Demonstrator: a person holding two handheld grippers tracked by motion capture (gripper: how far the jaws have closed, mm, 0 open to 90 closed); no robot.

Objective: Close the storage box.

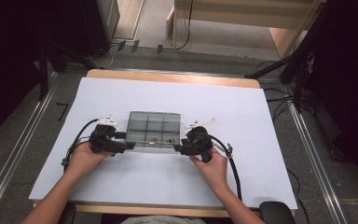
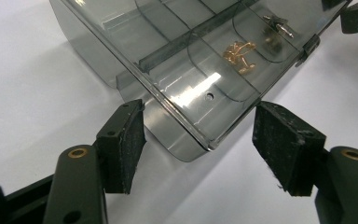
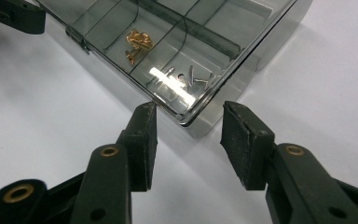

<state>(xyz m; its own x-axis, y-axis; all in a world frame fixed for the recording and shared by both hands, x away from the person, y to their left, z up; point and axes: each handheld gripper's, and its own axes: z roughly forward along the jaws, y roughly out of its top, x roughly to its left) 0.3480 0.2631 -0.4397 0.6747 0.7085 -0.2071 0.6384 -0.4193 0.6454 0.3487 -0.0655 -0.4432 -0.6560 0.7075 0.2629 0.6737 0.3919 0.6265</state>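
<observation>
The left gripper (image 2: 198, 144) had its fingers (image 2: 123, 144) spread apart, released, with the near left corner of the clear smoky compartment box (image 2: 191, 60) lying between them; one pad sat right against the box's edge, the other stood clear of it, and nothing was clamped. The right gripper (image 3: 189, 144) likewise had its fingers (image 3: 244, 142) parted and released, the near right corner of the box (image 3: 177, 51) sitting in the gap just ahead of the pads, which did not press on it.

Seen from above, the left gripper (image 1: 114, 143) sat at the near left corner of the box (image 1: 153, 128) and the right gripper (image 1: 186, 147) at its near right corner, each held in a hand, the left hand (image 1: 86, 158) and the right hand (image 1: 212, 165) coming in from the near edge. A cable trailed from each gripper.

The box lay flat near the middle of the white counter (image 1: 168, 93), lid closed, its dividers visible through the plastic. In the near row of compartments lay small gold-coloured parts (image 2: 238, 55) towards the middle, and small silver-coloured metal parts (image 3: 191, 79) in the compartment next to the right, close to the right gripper. The remaining compartments looked bare as far as could be told.
</observation>
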